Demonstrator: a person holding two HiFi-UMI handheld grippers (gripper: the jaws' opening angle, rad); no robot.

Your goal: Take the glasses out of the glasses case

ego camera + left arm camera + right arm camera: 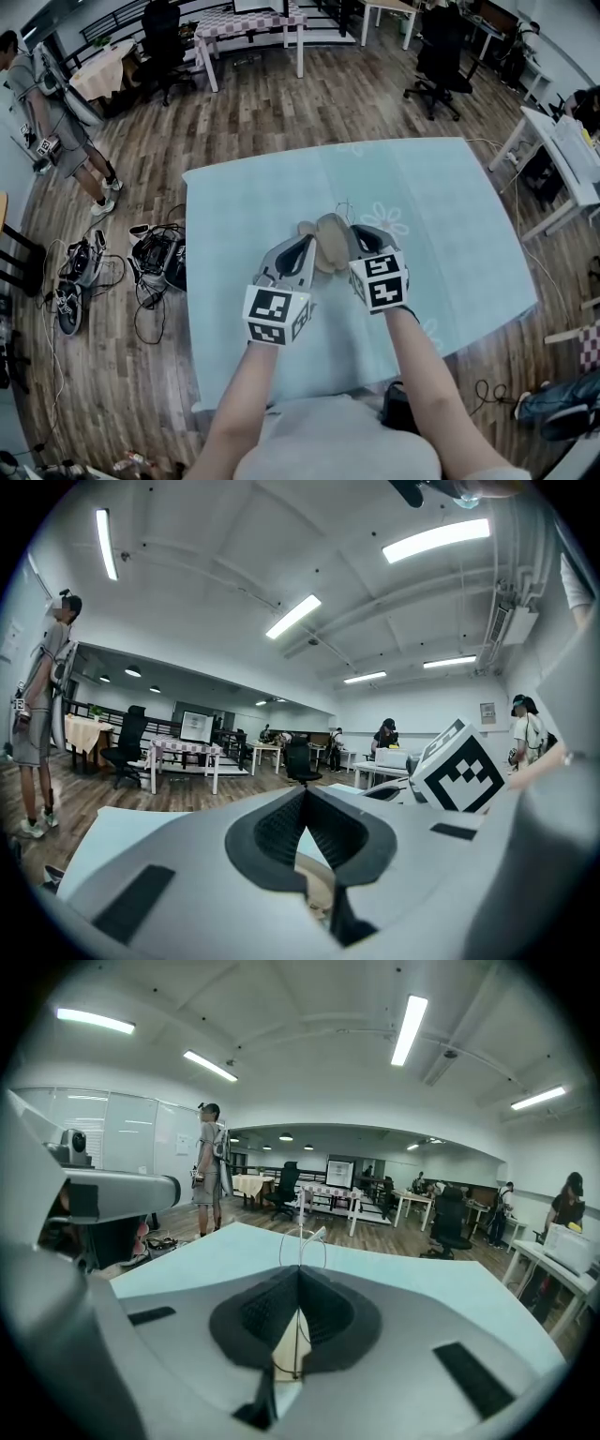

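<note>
Both grippers are held up above the pale blue table (450, 216) with a tan glasses case (328, 242) between them. My left gripper (307, 246) is shut on the case's left side; in the left gripper view the beige case (314, 878) shows just under its meeting pads (306, 803). My right gripper (352, 234) is shut on the thin wire glasses (302, 1241), whose rim pokes out past the jaws (299, 1283). The beige case (289, 1344) lies below them. A thin wire of the glasses (345, 208) shows beyond the case.
A person (56, 122) stands at the far left. Cables and gear (155, 258) lie on the wood floor beside the table. Office chairs (441, 56) and tables stand behind, and a white desk (572, 159) is at the right.
</note>
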